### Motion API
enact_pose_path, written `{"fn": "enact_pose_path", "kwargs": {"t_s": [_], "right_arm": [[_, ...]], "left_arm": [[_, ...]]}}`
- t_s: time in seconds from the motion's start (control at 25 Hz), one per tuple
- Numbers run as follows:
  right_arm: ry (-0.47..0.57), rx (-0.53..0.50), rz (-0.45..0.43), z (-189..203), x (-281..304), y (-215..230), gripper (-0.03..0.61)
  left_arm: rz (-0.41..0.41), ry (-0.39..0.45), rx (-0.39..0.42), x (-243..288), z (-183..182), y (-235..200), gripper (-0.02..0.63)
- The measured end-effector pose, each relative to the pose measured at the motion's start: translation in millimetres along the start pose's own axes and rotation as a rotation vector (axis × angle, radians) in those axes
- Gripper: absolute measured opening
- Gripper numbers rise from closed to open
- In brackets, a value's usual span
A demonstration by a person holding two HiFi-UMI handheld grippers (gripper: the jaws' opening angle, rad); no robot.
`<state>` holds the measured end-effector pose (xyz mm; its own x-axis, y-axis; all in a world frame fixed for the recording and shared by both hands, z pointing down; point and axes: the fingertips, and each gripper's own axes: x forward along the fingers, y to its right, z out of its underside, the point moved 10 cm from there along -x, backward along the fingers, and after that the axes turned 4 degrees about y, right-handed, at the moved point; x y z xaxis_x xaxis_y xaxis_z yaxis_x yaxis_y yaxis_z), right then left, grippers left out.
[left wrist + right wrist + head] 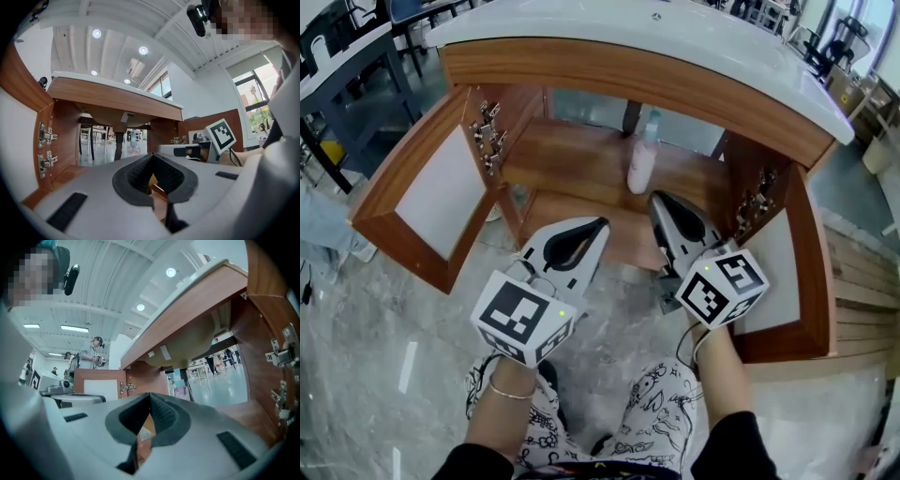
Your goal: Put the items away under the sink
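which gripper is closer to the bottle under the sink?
The right gripper: its closed tips are just short of the white bottle standing in the cabinet. The left gripper sits farther back and off to the left.

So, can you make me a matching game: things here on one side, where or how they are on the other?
1. pale pink plastic bottle
2. left-hand wooden cabinet door
3. white curved countertop
4. right gripper

a. jaws together, holding nothing
b. swung wide open
c. above the cabinet
d. upright inside the cabinet

Pairs: 1-d, 2-b, 3-c, 4-a
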<state>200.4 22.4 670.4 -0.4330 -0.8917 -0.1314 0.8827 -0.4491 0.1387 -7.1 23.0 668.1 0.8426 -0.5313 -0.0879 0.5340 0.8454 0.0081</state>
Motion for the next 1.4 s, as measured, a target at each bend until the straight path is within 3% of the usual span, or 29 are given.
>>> {"fn": "enact_pose_path", "kwargs": {"t_s": [1.4], "right_arm": [[0.026,0.045,0.011,18,-17,-13,0.008]], "left_arm": [[0.011,-0.017,-0.024,2,5,-8,0.008]]}}
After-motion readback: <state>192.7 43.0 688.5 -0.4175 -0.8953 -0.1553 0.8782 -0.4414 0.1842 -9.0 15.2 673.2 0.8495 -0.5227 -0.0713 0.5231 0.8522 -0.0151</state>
